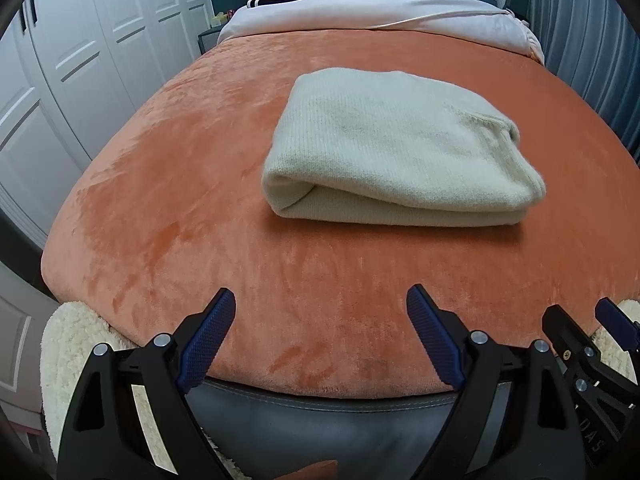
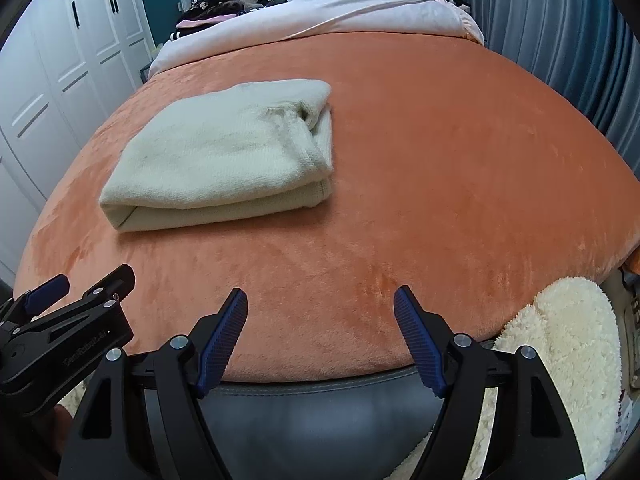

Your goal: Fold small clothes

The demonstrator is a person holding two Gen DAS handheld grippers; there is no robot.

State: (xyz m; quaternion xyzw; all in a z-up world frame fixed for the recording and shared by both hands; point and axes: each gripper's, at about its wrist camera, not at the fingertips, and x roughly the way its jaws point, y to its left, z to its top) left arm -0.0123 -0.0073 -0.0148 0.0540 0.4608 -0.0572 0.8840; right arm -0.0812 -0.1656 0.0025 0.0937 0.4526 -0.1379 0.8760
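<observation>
With the cream knit garment (image 1: 396, 152) folded mid-bed, the left gripper (image 1: 320, 308) and right gripper (image 2: 320, 304), jaws spread and empty at the bed's near edge, are best kept clear.

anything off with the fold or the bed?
Nothing stands out. The cream sweater lies folded, flat on the orange blanket, apart from both open tools: left tool, right tool.
</observation>
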